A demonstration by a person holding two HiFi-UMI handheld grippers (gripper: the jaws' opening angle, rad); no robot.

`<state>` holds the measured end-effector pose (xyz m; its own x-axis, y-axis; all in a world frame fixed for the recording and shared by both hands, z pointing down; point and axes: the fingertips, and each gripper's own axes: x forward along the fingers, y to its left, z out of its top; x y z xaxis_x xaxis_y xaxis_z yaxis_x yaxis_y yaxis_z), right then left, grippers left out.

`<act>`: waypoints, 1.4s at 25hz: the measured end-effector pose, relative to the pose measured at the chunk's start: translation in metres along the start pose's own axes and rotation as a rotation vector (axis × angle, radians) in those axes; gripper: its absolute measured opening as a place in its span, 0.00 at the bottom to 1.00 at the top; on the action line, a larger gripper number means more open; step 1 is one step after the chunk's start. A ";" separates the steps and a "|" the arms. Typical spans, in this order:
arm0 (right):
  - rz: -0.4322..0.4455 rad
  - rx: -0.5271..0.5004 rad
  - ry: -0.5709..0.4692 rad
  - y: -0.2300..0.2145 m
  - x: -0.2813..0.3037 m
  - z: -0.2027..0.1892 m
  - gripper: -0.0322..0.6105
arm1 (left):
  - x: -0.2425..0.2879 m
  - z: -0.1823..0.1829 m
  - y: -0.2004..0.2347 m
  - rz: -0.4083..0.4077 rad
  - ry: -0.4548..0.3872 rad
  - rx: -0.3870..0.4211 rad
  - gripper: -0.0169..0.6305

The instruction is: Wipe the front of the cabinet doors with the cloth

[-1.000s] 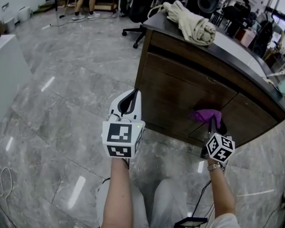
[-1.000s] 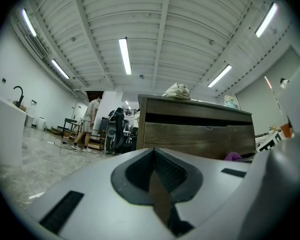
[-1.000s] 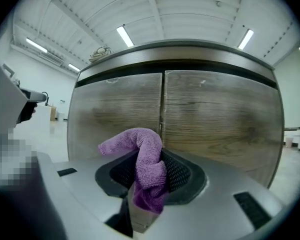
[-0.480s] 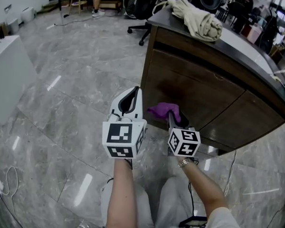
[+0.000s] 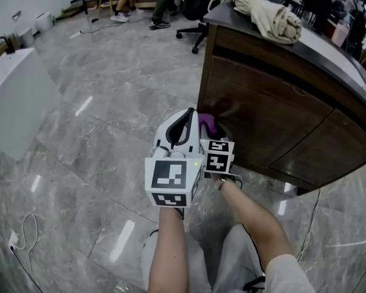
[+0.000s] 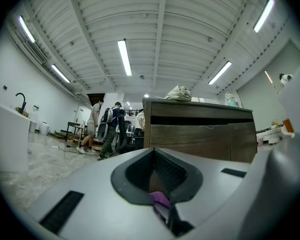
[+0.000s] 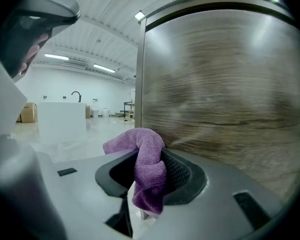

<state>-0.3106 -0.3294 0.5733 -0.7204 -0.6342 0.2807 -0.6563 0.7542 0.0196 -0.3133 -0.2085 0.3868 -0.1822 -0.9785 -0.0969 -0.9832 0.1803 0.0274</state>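
Note:
The purple cloth (image 7: 147, 166) hangs bunched from my right gripper (image 7: 140, 189), which is shut on it right beside the brown cabinet door (image 7: 225, 94). In the head view the cloth (image 5: 206, 122) sits at the lower left corner of the cabinet front (image 5: 262, 118), and my right gripper (image 5: 208, 132) is partly hidden behind the left one. My left gripper (image 5: 185, 119) is held up in front of me, shut with nothing in it, just left of the cloth. Through its jaws a bit of the cloth (image 6: 160, 199) shows, with the cabinet (image 6: 200, 134) beyond.
A beige bundle of fabric (image 5: 265, 11) lies on the cabinet top. A white unit (image 5: 18, 96) stands at the left. Office chairs (image 5: 192, 5) and people's legs (image 5: 161, 2) are at the back. Cables (image 5: 21, 237) lie on the grey marble floor.
My right gripper has carried the cloth leftward along the cabinet front, from the right door to the left corner. The left gripper has kept its pose.

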 end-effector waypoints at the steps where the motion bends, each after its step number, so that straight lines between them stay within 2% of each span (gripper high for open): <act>1: 0.003 -0.005 -0.003 0.004 0.003 0.001 0.26 | 0.000 0.000 0.002 0.002 0.000 0.001 0.04; 6: -0.002 0.018 -0.008 -0.005 0.000 0.000 0.26 | 0.002 -0.005 0.002 -0.012 0.011 0.024 0.04; 20: -0.123 0.026 0.014 -0.120 -0.070 -0.034 0.26 | 0.002 -0.006 0.008 -0.018 0.007 0.009 0.04; 35: -0.349 0.082 0.042 -0.255 -0.159 -0.062 0.27 | 0.007 -0.013 0.001 -0.046 0.024 0.029 0.04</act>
<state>-0.0147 -0.4100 0.5832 -0.4413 -0.8423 0.3096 -0.8781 0.4763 0.0442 -0.3159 -0.2165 0.3990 -0.1364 -0.9879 -0.0737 -0.9905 0.1372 -0.0059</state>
